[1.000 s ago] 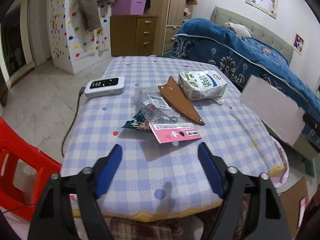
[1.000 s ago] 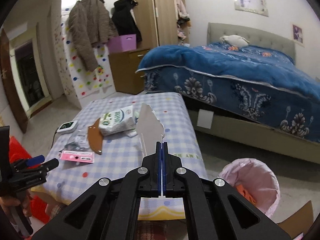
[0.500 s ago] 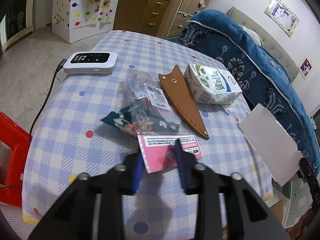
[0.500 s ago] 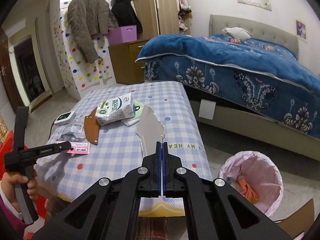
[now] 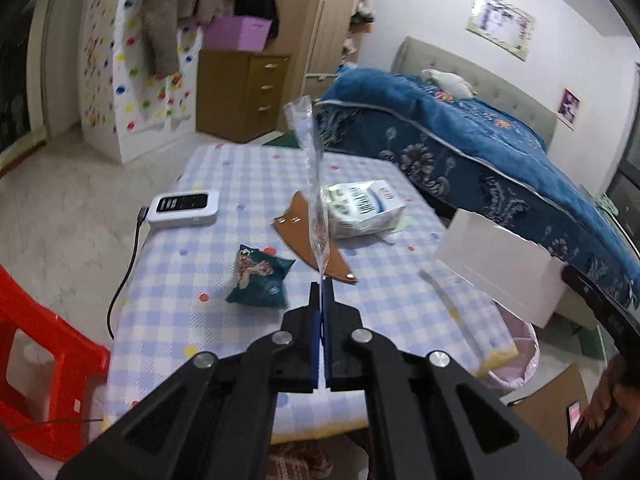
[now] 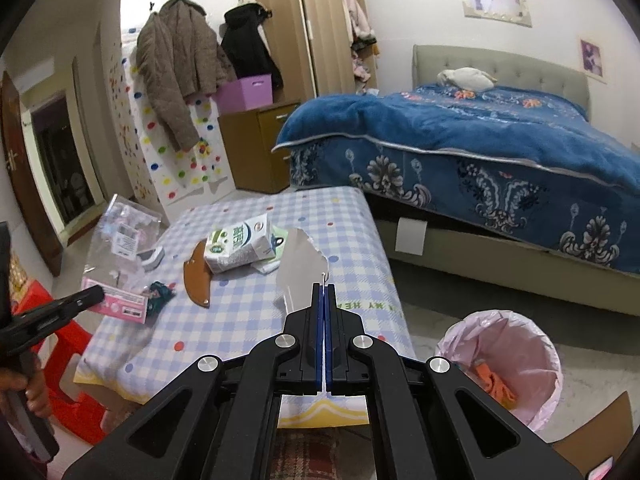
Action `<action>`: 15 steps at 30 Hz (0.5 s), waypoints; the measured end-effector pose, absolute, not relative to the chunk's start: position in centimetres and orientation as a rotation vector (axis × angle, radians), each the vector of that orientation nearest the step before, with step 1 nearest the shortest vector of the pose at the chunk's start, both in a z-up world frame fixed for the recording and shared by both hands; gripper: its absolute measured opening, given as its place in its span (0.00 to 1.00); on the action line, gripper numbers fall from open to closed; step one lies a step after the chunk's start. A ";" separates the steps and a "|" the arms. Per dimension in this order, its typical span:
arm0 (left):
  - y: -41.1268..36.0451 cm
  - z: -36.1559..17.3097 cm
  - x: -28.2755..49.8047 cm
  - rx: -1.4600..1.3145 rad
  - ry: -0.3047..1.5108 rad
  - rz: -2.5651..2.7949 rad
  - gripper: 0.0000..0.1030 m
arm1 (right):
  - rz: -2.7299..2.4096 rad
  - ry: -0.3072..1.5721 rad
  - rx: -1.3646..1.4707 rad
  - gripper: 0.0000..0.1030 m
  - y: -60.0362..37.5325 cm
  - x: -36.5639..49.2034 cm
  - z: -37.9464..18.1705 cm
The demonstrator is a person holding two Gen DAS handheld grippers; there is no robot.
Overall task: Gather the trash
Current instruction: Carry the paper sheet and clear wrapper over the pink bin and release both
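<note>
My left gripper [image 5: 321, 286] is shut on a clear plastic bag with a pink header card [image 5: 314, 184], held edge-on above the checked table [image 5: 224, 168]; the bag also shows in the right wrist view [image 6: 120, 248]. My right gripper [image 6: 324, 288] is shut on a torn piece of white card [image 6: 300, 272], which also shows in the left wrist view [image 5: 500, 264], held over the table's right edge. On the table lie a milk carton [image 5: 360, 206], a brown leather sheath [image 5: 308, 244] and a dark green snack wrapper [image 5: 260, 282].
A bin with a pink liner [image 6: 500, 364] stands on the floor right of the table, with orange trash inside. A white device with a cable [image 5: 184, 208] lies at the table's left. A red stool [image 5: 36, 364] stands at the left, a blue-covered bed [image 6: 480, 152] at the right.
My left gripper closed on the pink-headed plastic bag and lifted it off the table, uncovering the snack wrapper. My right gripper kept its hold on the card and shifted slightly.
</note>
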State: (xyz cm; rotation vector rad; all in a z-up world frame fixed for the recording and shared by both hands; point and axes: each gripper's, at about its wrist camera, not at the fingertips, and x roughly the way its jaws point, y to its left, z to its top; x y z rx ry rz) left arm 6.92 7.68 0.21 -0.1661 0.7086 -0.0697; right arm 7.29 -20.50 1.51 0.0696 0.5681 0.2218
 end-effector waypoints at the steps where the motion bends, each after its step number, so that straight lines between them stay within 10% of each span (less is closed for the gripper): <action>1: 7.2 0.5 6.5 -0.150 0.701 -0.077 0.00 | 0.218 0.566 0.075 0.00 -20.8 7.1 1.6; 15: 2.4 2.9 6.2 -0.039 0.659 -0.169 0.00 | 0.144 0.546 0.149 0.00 -25.6 6.0 1.7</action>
